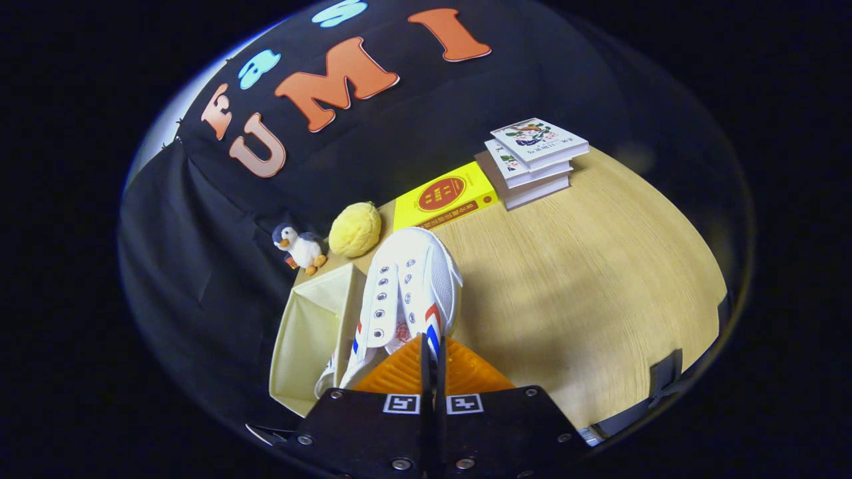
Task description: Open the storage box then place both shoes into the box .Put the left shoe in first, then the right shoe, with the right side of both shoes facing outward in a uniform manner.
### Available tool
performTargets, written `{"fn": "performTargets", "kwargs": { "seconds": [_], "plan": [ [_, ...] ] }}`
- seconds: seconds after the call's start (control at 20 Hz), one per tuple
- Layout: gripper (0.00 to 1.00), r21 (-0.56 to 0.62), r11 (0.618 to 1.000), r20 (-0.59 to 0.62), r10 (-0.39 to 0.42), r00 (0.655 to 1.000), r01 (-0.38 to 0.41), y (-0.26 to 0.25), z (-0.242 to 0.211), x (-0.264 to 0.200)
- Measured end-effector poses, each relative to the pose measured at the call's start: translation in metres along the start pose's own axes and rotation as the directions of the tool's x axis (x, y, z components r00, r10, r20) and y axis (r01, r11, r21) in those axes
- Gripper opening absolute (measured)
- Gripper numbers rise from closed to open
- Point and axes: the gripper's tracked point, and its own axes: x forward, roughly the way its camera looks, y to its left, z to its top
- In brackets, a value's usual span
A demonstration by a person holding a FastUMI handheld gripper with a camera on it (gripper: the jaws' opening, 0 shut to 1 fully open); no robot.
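Note:
A white canvas shoe [413, 286] with red and blue side stripes hangs from my gripper [431, 346], toe pointing away from me. Both orange fingers [399, 372] press together on the shoe's heel side, almost touching each other. The shoe is lifted above the wooden table [586, 279], right beside the cream fabric storage box [313, 332]. The box stands open on the shoe's left, its pale inner wall showing. The shoe's heel is hidden behind the fingers.
A small penguin toy [299, 247] and a yellow fluffy ball [355, 229] sit beyond the box. A yellow book [442, 197] lies flat further back, with a stack of three books [532, 159] to its right.

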Motion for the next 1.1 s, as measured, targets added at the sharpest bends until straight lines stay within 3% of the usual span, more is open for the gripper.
{"fn": "performTargets", "kwargs": {
  "seconds": [0.55,1.1],
  "plan": [
    [0.0,-0.062,0.998,0.034,-0.001,0.999,0.003,0.114,-0.029,0.012],
    [0.0,-0.187,0.969,-0.048,-0.176,0.983,0.164,0.116,-0.085,0.059]
  ]
}}
